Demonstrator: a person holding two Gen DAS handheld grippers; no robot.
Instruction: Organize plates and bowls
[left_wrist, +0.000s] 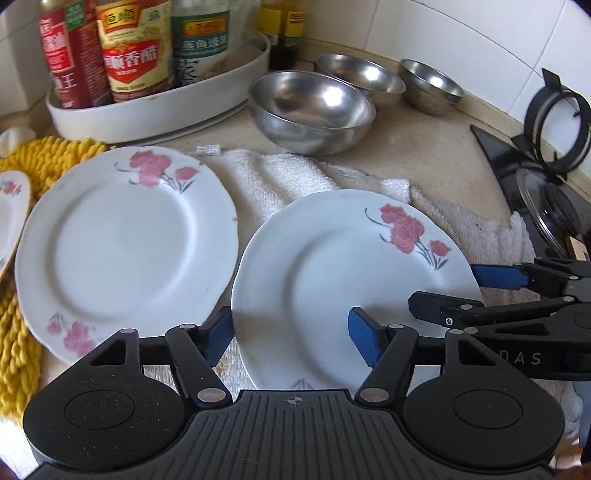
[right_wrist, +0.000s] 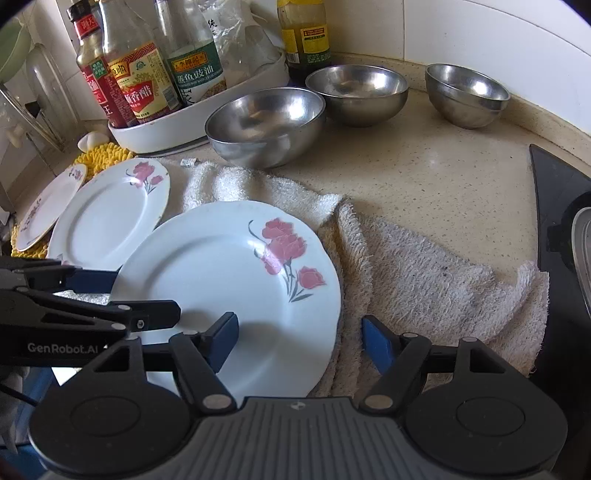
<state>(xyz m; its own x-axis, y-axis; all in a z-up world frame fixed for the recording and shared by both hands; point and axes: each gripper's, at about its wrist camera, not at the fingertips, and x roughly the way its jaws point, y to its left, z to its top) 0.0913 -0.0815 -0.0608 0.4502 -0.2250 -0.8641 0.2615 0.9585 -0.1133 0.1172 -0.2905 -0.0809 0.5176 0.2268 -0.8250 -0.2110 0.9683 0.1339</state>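
A white plate with red flowers (left_wrist: 332, 266) (right_wrist: 229, 273) lies on a white towel (left_wrist: 280, 177) (right_wrist: 424, 280). My left gripper (left_wrist: 291, 336) (right_wrist: 147, 295) is open astride the plate's left rim, one blue pad outside the edge and one over the plate. My right gripper (right_wrist: 299, 341) (left_wrist: 443, 291) is open astride the right rim, with its outer pad over the towel. A second flowered plate (left_wrist: 122, 243) (right_wrist: 107, 218) lies to the left and a third (left_wrist: 9, 214) (right_wrist: 48, 210) further left. Three steel bowls (left_wrist: 310, 110) (left_wrist: 360, 79) (left_wrist: 430, 86) stand behind.
A white tray (left_wrist: 159, 110) (right_wrist: 192, 122) of sauce bottles stands at the back left. A yellow woven mat (left_wrist: 14, 350) (right_wrist: 99, 155) lies under the left plates. The gas stove (left_wrist: 546, 173) (right_wrist: 557, 206) borders the counter on the right.
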